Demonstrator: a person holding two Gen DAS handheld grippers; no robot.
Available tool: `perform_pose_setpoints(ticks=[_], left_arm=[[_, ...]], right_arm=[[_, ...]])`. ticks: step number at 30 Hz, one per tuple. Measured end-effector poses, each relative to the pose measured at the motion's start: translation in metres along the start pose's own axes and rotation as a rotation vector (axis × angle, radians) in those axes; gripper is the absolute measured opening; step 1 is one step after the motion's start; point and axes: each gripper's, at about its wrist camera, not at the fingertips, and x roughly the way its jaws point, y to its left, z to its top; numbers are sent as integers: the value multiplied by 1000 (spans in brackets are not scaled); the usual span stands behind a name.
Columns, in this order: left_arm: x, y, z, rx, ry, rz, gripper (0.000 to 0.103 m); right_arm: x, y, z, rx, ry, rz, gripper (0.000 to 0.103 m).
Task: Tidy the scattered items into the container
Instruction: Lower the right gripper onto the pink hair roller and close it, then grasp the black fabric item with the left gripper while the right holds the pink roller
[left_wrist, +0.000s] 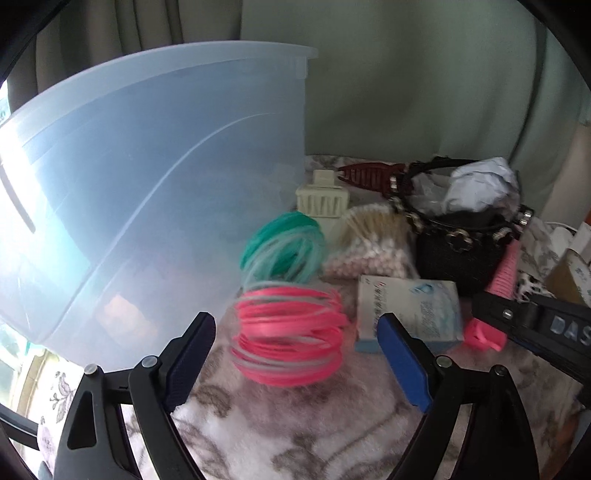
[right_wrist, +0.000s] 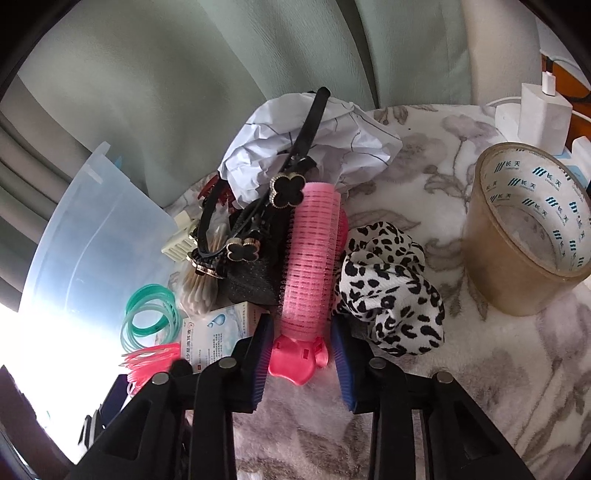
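Sitting w/ its fingers wide apart, the right gripper (right_wrist: 301, 360) is placed round the pink roller clip (right_wrist: 312, 258), not squeezed yet. The left gripper (left_wrist: 299, 360) is wide too, w/ the pink bands (left_wrist: 290, 334) between its fingers. The clear bin (left_wrist: 147, 192) is seen just left of the bands; the other bits are piled right of the bin, on the flowery blanket (right_wrist: 424, 406). The black headband (right_wrist: 295, 162) is laid over the roller's far end, so it could be dragged along & the spotty scrunchie (right_wrist: 388, 291) bumped. The bands look slippy & could be dropped.
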Motion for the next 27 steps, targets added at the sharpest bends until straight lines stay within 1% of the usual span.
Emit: perform_pose_setpoints(ticks=[1,3,4,5,6,7,12,14,19,22,25,26,27], left_arm=[[1,2,1,-6,-4,13,90],[0,4,1,-14,-17,8,89],[0,4,1,-4,-25,5,88],[1,4,1,5,-28,1,84],[2,4,3,11,-24,-8,70],[4,4,4,16,-20,-17,61],[7,13,8,-14,-19,-43,59],[4,12,7,-12,-20,-56,58],[-6,13,6,-5,-13,-104,57],[-15,19,5,-19,-5,-132,57],[-26,27,4,-32,-10,-152,57],[-30,29,3,-36,-13,-158,57],[-36,31,4,-39,-19,-165,57]], right_arm=[[1,0,-1,-1,0,1,34],[3,0,-4,1,1,3,34],[4,1,-5,4,1,5,34],[4,1,-6,4,0,4,34],[5,2,-8,3,0,3,34],[5,3,-9,2,-1,2,34],[6,6,-16,3,-1,-2,33],[3,8,-20,3,-5,-7,31],[-8,9,-34,25,-11,14,30],[-18,9,-43,43,-18,22,30],[-38,8,-52,59,-35,20,30],[-61,-7,-55,64,-41,24,29],[-80,-3,-44,66,-49,24,29]])
